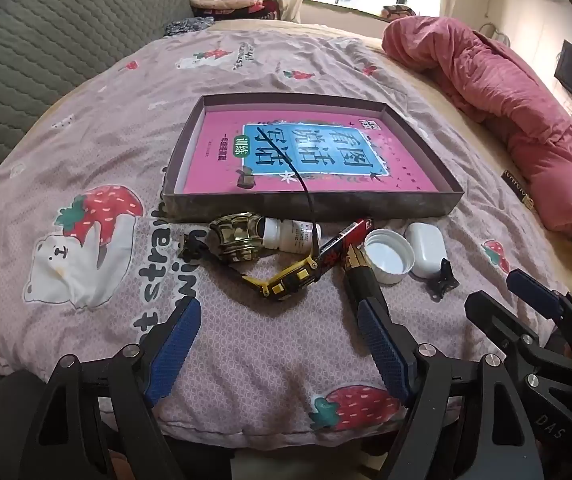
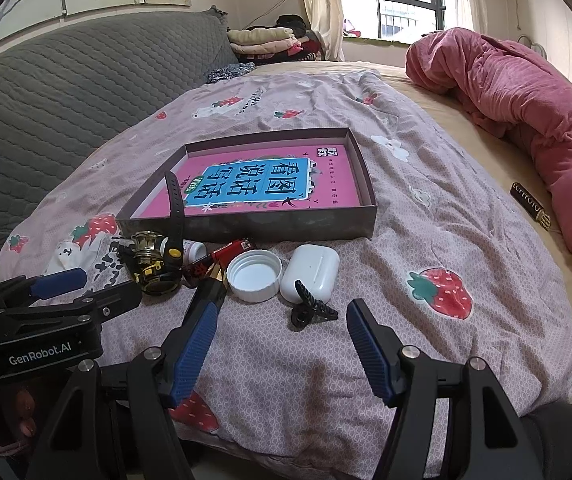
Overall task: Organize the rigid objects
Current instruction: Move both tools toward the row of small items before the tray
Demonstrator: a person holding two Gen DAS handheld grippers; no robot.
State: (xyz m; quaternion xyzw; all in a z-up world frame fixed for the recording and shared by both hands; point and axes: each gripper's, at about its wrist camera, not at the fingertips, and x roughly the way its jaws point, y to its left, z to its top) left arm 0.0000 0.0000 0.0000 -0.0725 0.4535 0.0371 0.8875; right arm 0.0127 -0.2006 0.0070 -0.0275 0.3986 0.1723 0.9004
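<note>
A shallow dark box tray (image 1: pixel 305 205) (image 2: pixel 246 225) holds a pink book (image 1: pixel 222 152). In a row before its front wall lie a gold knob (image 1: pixel 238 236) (image 2: pixel 146 245), a white bottle (image 1: pixel 290 236), a yellow-black watch (image 1: pixel 286 280) (image 2: pixel 164 274), a red pack (image 1: pixel 347 242) (image 2: pixel 232 249), a dark gold-banded tube (image 1: pixel 359 276), a white cap (image 1: pixel 389 254) (image 2: pixel 254 274), a white earbud case (image 1: pixel 425 248) (image 2: pixel 309 274) and a black clip (image 1: pixel 443 280) (image 2: pixel 309 308). My left gripper (image 1: pixel 278 312) (image 2: pixel 86 288) is open just short of the watch. My right gripper (image 2: pixel 282 312) (image 1: pixel 505 292) is open near the clip. Neither holds anything.
Everything lies on a strawberry-print cover (image 1: pixel 86 184) over a bed. A rolled pink quilt (image 2: pixel 525 112) runs along the right side. A grey quilted backrest (image 2: pixel 66 88) stands at the left. Folded clothes (image 2: pixel 266 40) sit at the back. A small dark tag (image 2: pixel 529 204) lies on the beige sheet.
</note>
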